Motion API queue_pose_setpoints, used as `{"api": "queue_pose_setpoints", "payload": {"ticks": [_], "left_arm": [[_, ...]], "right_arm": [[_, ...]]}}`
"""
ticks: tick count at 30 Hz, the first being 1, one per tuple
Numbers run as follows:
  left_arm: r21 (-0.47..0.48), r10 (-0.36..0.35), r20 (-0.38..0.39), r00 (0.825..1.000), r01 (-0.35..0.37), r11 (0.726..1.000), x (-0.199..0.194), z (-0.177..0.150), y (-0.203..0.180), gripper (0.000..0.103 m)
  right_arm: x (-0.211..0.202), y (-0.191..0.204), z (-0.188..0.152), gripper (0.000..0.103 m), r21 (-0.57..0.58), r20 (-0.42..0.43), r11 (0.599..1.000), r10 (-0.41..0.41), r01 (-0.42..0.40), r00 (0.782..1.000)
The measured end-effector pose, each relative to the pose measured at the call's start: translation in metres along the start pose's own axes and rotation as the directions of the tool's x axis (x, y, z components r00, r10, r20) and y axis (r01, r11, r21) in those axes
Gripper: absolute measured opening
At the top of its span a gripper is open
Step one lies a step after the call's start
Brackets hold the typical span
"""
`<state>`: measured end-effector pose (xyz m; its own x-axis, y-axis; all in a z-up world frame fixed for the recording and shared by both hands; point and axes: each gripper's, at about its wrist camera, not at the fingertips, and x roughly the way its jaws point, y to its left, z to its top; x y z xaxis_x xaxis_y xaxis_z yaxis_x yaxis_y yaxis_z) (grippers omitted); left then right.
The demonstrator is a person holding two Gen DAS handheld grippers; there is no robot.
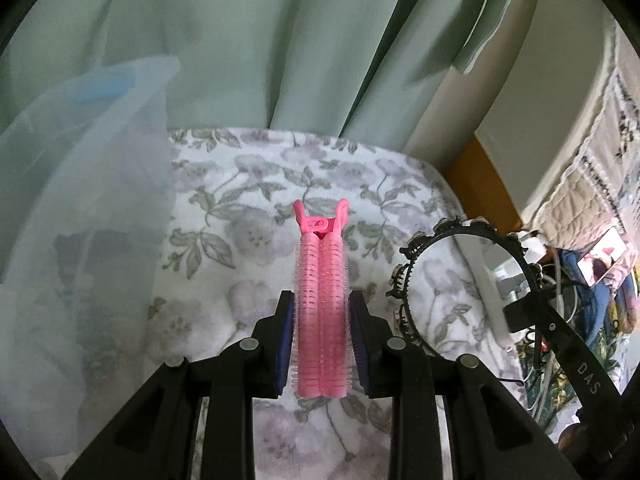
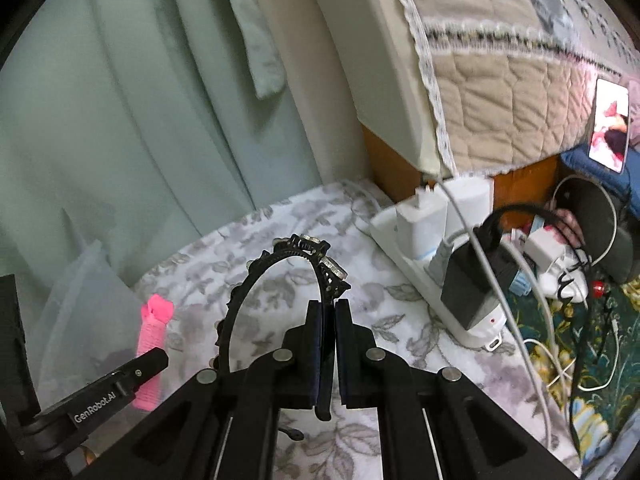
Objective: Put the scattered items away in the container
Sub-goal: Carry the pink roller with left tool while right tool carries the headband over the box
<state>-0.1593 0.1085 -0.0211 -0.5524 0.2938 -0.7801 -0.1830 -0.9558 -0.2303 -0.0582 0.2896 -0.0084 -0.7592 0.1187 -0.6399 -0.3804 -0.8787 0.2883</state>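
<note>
Grippers both carry loads clear of the floral cloth (image 1: pixel 256 184): left gripper (image 1: pixel 322 316) clamps the pink hair-roller clip (image 1: pixel 322 280) lengthwise, right gripper (image 2: pixel 329 344) pinches the black headband (image 2: pixel 280 264) edgewise, likely bound for the translucent container (image 1: pixel 80 200) left of the cloth.

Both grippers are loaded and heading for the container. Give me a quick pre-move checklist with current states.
1. Left gripper shut on pink hair roller clip: ok.
2. Right gripper shut on black headband: ok.
3. Both items clear of the floral cloth: ok.
4. Translucent container in view on the left: ok.
5. Container opening unobstructed: cannot tell.
6. Power strip and cables away from the headband: ok.
</note>
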Motion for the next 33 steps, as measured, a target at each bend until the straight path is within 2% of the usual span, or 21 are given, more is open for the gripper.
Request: {"api": "queue_pose_setpoints", "payload": {"ticks": [14,22,33], "left_arm": [[0.006,-0.035,0.150,0.988,0.035,0.999,-0.087,0.005,0.000,0.028],[-0.003,-0.042,0.241,0.970,0.044,0.999,-0.136,0.002,0.012,0.028],[-0.040,-0.033,0.339,0.940,0.050,0.998,-0.188,-0.005,0.040,0.028]], "right_arm": [[-0.080,0.033,0.022,0.008,-0.039,0.145,0.997,0.078,-0.073,0.986],[-0.126,0.061,0.030,0.008,-0.080,0.230,0.990,0.136,-0.120,0.964],[-0.172,0.100,0.028,0.008,-0.150,0.289,0.974,0.207,-0.169,0.935]]}}
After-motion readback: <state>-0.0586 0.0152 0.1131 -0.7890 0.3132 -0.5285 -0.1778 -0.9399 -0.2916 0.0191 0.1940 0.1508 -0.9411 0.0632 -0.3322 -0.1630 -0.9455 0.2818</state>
